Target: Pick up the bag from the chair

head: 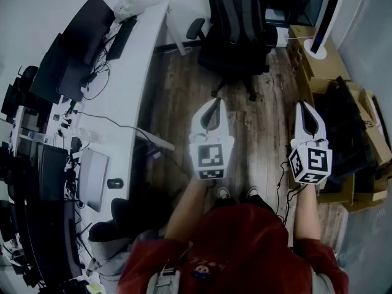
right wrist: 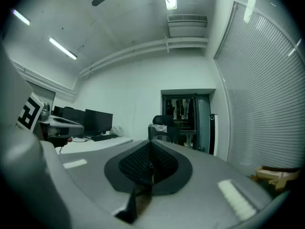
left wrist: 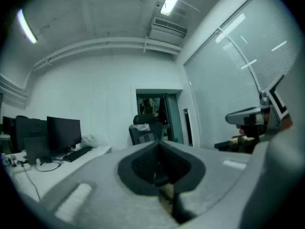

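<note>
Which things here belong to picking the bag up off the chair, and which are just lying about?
For the job: bag, chair, left gripper, right gripper (both shut, empty).
Lying about: desk, keyboard, monitor, cardboard boxes.

Office: desk (head: 138,72), monitors (head: 90,24), swivel chair (head: 236,38)

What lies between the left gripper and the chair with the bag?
In the head view, only bare wooden floor separates the left gripper from the chair holding the bag.
</note>
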